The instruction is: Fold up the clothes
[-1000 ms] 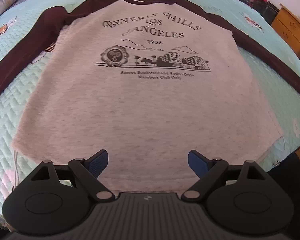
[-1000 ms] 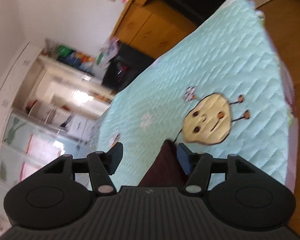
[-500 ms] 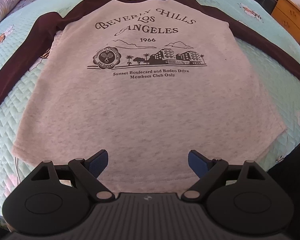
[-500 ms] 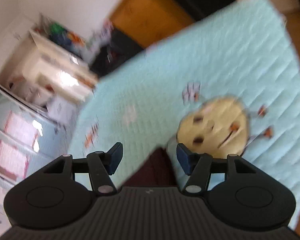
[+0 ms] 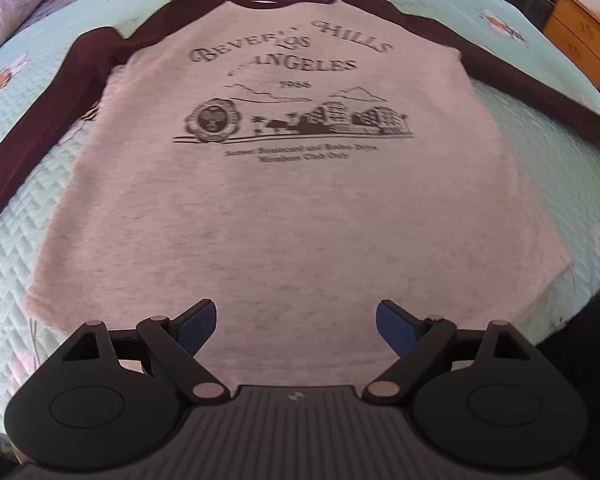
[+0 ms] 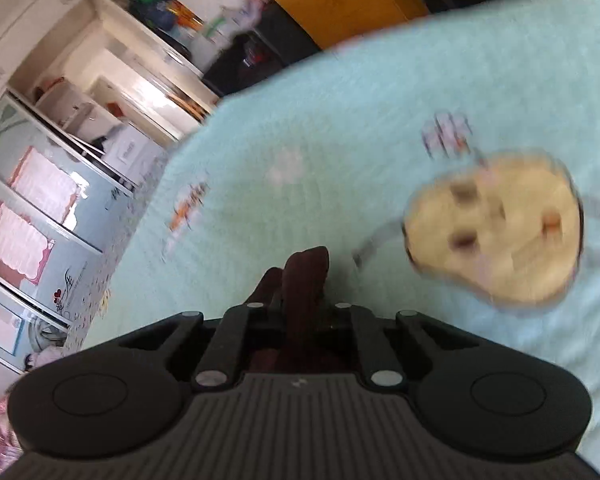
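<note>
Shirt [image 5: 284,208] lying flat on the bed [image 5: 40,216]; left gripper [image 5: 296,322] hovering wide over its hem, right gripper [image 6: 300,300] just closing, now pinching the dark sleeve [image 6: 306,276]

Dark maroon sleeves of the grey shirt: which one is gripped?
The right gripper has just closed on the dark maroon sleeve end; the left gripper hangs open over the hem.

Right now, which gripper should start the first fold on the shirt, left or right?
Right. The right gripper has just closed on the dark sleeve end and can carry it across the grey shirt body. The left gripper hangs open above the hem, holding nothing.
</note>
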`<action>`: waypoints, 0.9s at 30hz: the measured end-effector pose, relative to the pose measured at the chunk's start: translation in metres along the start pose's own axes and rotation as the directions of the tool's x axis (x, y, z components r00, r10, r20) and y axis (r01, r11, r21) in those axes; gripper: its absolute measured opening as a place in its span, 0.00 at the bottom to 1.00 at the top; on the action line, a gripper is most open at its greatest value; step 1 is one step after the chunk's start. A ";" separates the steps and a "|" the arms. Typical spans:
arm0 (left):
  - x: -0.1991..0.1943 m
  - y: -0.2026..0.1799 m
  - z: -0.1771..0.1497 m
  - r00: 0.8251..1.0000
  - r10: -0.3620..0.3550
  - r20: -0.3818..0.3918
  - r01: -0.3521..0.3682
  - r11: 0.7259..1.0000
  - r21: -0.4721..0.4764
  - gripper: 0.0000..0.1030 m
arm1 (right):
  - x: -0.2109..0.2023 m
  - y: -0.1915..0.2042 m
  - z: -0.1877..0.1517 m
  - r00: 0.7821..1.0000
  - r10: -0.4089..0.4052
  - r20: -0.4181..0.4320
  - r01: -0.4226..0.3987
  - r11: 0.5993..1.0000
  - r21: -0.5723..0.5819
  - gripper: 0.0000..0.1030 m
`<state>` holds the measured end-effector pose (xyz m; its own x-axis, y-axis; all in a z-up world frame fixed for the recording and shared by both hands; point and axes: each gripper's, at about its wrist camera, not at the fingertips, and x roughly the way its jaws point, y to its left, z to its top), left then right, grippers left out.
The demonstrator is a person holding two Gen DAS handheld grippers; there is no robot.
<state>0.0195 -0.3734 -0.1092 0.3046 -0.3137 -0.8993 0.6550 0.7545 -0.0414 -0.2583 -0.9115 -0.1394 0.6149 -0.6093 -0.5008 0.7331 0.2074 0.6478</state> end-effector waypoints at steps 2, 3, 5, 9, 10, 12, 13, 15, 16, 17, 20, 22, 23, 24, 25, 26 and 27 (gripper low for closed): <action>0.001 0.002 0.002 1.000 0.006 -0.001 -0.006 1.000 -0.009 0.87 | -0.010 0.019 0.018 0.998 0.016 0.066 -0.010 0.996 -0.090 0.10; 0.002 0.001 0.002 1.000 0.004 -0.002 -0.004 1.000 -0.006 0.87 | -0.012 0.028 0.028 0.995 0.041 0.087 -0.029 0.991 -0.129 0.10; 0.004 -0.001 0.004 1.000 0.000 -0.003 0.000 1.000 0.000 0.87 | -0.008 0.037 0.043 0.993 0.056 0.101 -0.037 0.984 -0.177 0.14; 0.005 -0.006 0.003 1.000 -0.014 0.000 0.014 1.000 0.017 0.87 | 0.020 0.017 0.035 0.978 -0.209 0.009 0.208 0.971 -0.114 0.52; 0.004 -0.006 0.002 1.000 -0.019 0.002 0.019 1.000 0.020 0.87 | 0.007 0.007 0.024 0.982 -0.184 0.041 0.186 0.981 -0.048 0.52; 0.004 -0.003 0.001 1.000 -0.019 0.001 0.019 1.000 0.015 0.87 | -0.024 -0.012 -0.002 0.986 -0.099 0.132 0.088 0.992 0.086 0.53; 0.004 0.000 0.001 1.000 -0.018 0.002 0.018 1.000 0.005 0.87 | -0.034 -0.019 -0.016 0.989 -0.053 0.137 0.033 0.989 0.144 0.54; 0.004 0.003 0.000 1.000 -0.017 0.004 0.017 1.000 -0.012 0.87 | -0.037 -0.023 -0.041 0.996 0.008 0.085 -0.024 0.980 0.197 0.54; 0.004 0.003 0.000 1.000 -0.021 0.004 0.021 1.000 -0.011 0.87 | -0.034 -0.022 -0.054 0.998 0.037 0.055 -0.048 0.976 0.210 0.55; 0.004 0.003 -0.001 1.000 -0.024 0.005 0.024 1.000 -0.011 0.87 | -0.030 -0.021 -0.066 0.997 0.066 0.025 -0.070 0.972 0.224 0.55; 0.001 0.004 -0.003 0.999 -0.033 0.012 0.033 0.999 -0.009 0.87 | -0.014 -0.011 -0.077 0.994 0.114 -0.001 -0.109 0.955 0.275 0.54; -0.001 0.008 -0.004 0.999 -0.033 0.018 0.033 0.999 -0.021 0.87 | -0.002 -0.005 -0.073 0.992 0.123 -0.016 -0.112 0.947 0.302 0.59; -0.001 0.010 -0.004 0.999 -0.030 0.021 0.031 0.999 -0.031 0.87 | 0.004 -0.003 -0.071 0.992 0.127 -0.024 -0.113 0.942 0.315 0.59; -0.001 0.013 -0.003 0.999 -0.027 0.024 0.028 0.999 -0.042 0.87 | 0.009 -0.001 -0.069 0.995 0.103 -0.021 -0.090 0.940 0.328 0.59; -0.001 0.017 -0.003 0.999 -0.024 0.025 0.025 0.998 -0.053 0.87 | 0.004 -0.001 -0.070 0.996 0.092 -0.008 -0.083 0.933 0.351 0.59; -0.001 0.019 -0.003 0.999 -0.022 0.025 0.024 0.998 -0.060 0.87 | -0.003 -0.001 -0.071 0.996 0.085 0.006 -0.081 0.923 0.376 0.59; -0.001 0.020 -0.003 0.999 -0.022 0.025 0.024 0.998 -0.062 0.87 | -0.004 -0.005 -0.071 0.996 0.088 0.019 -0.089 0.913 0.397 0.58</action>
<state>0.0306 -0.3563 -0.1108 0.3068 -0.3444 -0.8873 0.6177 0.7812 -0.0896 -0.2439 -0.8564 -0.1816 0.6715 -0.6033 -0.4303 0.4996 -0.0603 0.8642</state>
